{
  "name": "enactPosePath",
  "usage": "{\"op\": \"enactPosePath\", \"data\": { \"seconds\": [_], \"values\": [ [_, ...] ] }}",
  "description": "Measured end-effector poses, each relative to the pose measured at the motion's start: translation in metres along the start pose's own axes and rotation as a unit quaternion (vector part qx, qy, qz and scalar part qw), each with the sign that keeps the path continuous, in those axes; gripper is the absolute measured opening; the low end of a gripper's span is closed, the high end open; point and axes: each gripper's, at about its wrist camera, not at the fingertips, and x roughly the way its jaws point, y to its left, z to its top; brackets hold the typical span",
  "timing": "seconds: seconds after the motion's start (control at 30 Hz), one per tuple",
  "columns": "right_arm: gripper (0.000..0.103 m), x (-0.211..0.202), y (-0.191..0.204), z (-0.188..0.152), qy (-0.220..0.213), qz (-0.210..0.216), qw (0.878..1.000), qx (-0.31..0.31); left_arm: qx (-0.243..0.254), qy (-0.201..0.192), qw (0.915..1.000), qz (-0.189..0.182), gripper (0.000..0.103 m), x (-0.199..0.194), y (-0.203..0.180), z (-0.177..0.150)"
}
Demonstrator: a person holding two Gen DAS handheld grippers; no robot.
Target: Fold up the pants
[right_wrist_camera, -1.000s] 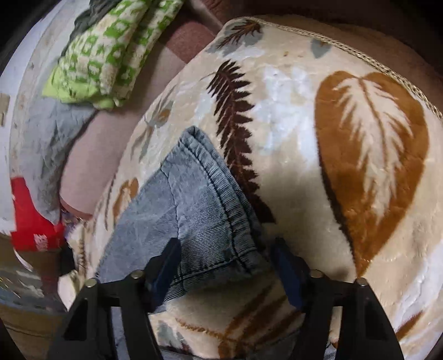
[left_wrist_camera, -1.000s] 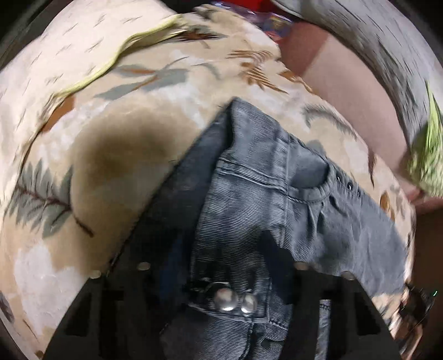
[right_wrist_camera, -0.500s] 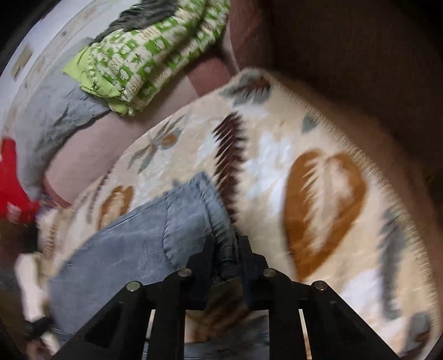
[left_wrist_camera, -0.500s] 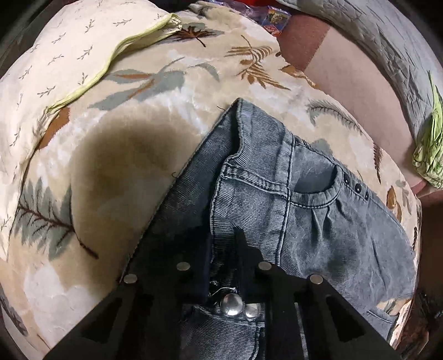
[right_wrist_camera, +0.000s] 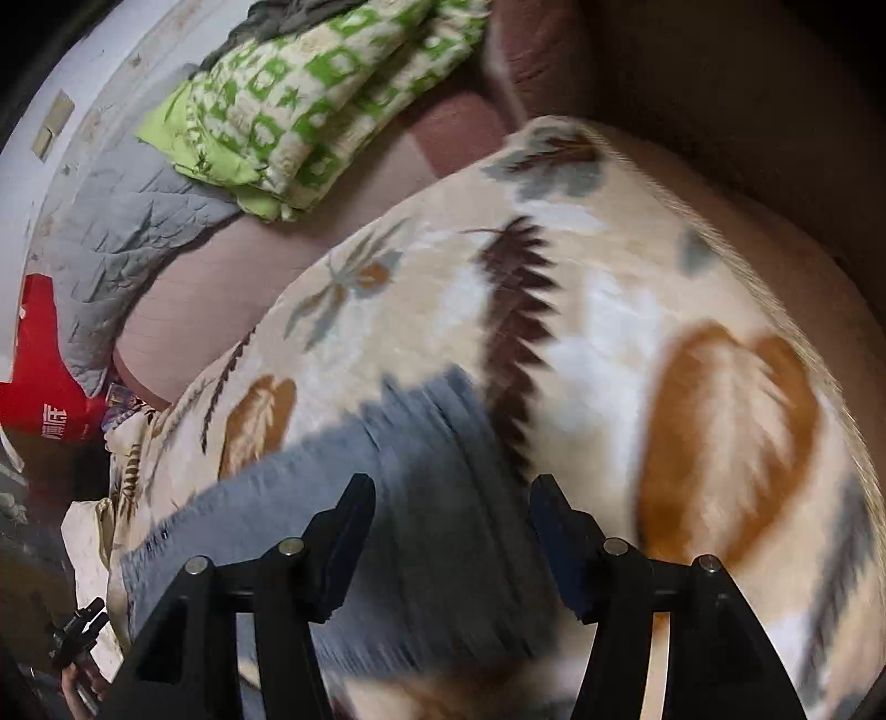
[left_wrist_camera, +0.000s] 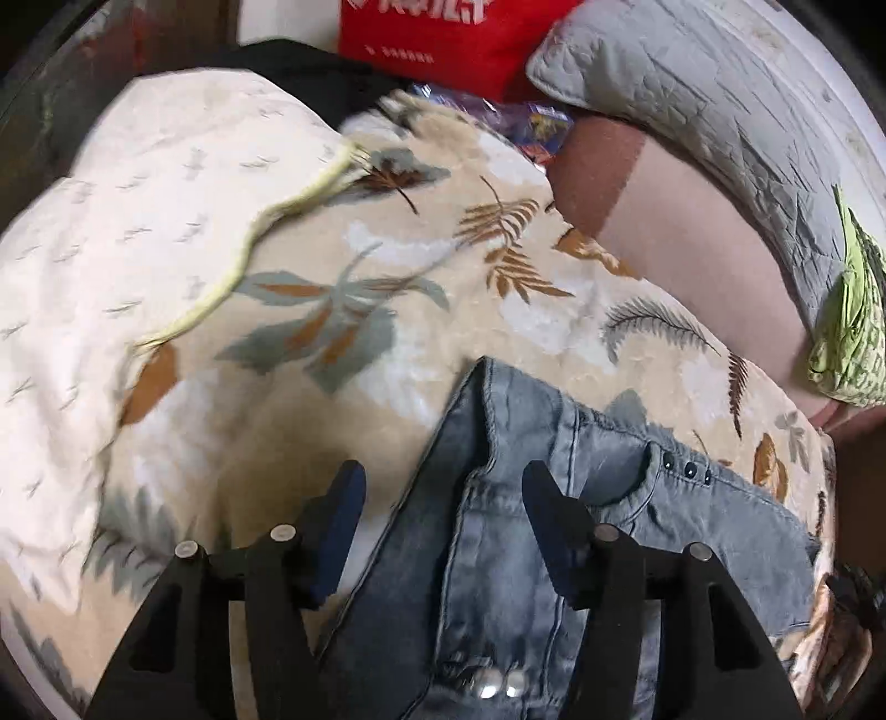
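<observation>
A: What does your left wrist view show?

B: My left tool (left_wrist_camera: pixel 443 493) hangs over the pants (left_wrist_camera: pixel 554 531), its jaws opening and already wide. The grey denim lies between and below the fingers, but neither pad presses on it. The pants lie on a leaf-patterned blanket (left_wrist_camera: pixel 387 288) that covers the bed, with the waistband and two metal buttons (left_wrist_camera: pixel 498 691) near me and a small pocket with dark rivets (left_wrist_camera: pixel 686 469) to the right.

A: And around them?

B: A cream cover with a yellow-green edge (left_wrist_camera: pixel 111 249) lies to the left. Far off sit a red bag (left_wrist_camera: pixel 443 39) and a grey quilt (left_wrist_camera: pixel 720 99); at the far right is a green-and-white cloth (left_wrist_camera: pixel 847 343).

A: Now the right wrist view.

B: My right tool (right_wrist_camera: pixel 451 493) is also opening, jaws well apart. The pants (right_wrist_camera: pixel 387 498) are blurred here; their far corner lies between the fingers, with nothing gripped. They run off to the left near edge of the blanket (right_wrist_camera: pixel 637 332).

A: What else?

B: A big brown leaf print (right_wrist_camera: pixel 725 437) is to the right of the tool. Far left lie the green-and-white cloth (right_wrist_camera: pixel 299 105) on the grey quilt (right_wrist_camera: pixel 127 232), and the red bag (right_wrist_camera: pixel 50 387) at the left edge. My left tool (right_wrist_camera: pixel 77 631) shows small at the near left corner.
</observation>
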Motion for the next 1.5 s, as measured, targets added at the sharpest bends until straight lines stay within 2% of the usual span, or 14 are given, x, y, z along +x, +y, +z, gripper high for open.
{"op": "enactPosePath", "data": {
  "seconds": [0.1,0.23,0.33,0.47,0.63,0.93,1.03,1.07,1.1,1.13,1.17,1.23,1.33,1.5],
  "values": [
    [0.062,0.028,0.017,0.021,-0.003,-0.031,0.999,-0.023,-0.020,0.019,0.9995,-0.018,0.059,0.019,0.003,0.015],
    [0.062,0.062,0.027,0.026,0.026,-0.046,0.998,-0.046,-0.025,0.026,0.9983,-0.047,0.059,0.041,-0.004,0.032],
    [0.062,0.064,0.026,0.021,0.017,-0.047,0.997,-0.050,-0.026,0.032,0.9975,-0.057,0.058,0.051,-0.008,0.038],
    [0.062,0.063,0.025,0.023,0.022,-0.042,0.997,-0.055,-0.019,0.031,0.9957,-0.086,0.048,0.055,-0.019,0.038],
    [0.062,0.063,0.024,0.022,0.024,-0.044,0.997,-0.057,-0.016,0.049,0.9956,-0.078,0.047,0.070,-0.026,0.040],
    [0.061,0.053,0.018,0.029,0.019,-0.026,0.999,-0.040,-0.016,0.027,0.9985,-0.045,0.047,0.071,-0.024,0.044],
    [0.061,0.061,0.018,0.030,0.036,-0.026,0.998,-0.042,-0.014,0.046,0.9978,-0.045,0.047,0.082,-0.028,0.043],
    [0.063,0.063,0.023,0.029,0.035,-0.030,0.997,-0.055,-0.011,0.047,0.9979,-0.044,0.027,0.084,-0.030,0.042],
    [0.058,0.063,0.026,0.029,0.030,-0.034,0.997,-0.061,-0.004,0.052,0.9979,-0.037,0.011,0.088,-0.032,0.041],
    [0.049,0.062,0.029,0.029,0.026,-0.037,0.997,-0.064,-0.003,0.060,0.9977,-0.030,0.003,0.091,-0.033,0.041],
    [0.020,0.062,0.029,0.029,0.025,-0.048,0.996,-0.064,-0.004,0.058,0.9980,-0.026,0.003,0.092,-0.034,0.041],
    [0.015,0.059,0.030,0.028,0.021,-0.060,0.996,-0.067,0.002,0.049,0.9987,-0.015,0.002,0.087,-0.036,0.041],
    [0.014,0.043,0.035,0.028,0.000,-0.074,0.994,-0.078,0.001,0.017,0.9997,-0.016,0.002,0.064,-0.036,0.043],
    [0.014,-0.009,0.044,0.026,-0.051,-0.043,0.994,-0.081,0.003,-0.030,0.9983,-0.049,0.002,0.007,-0.037,0.038]
  ]
}}
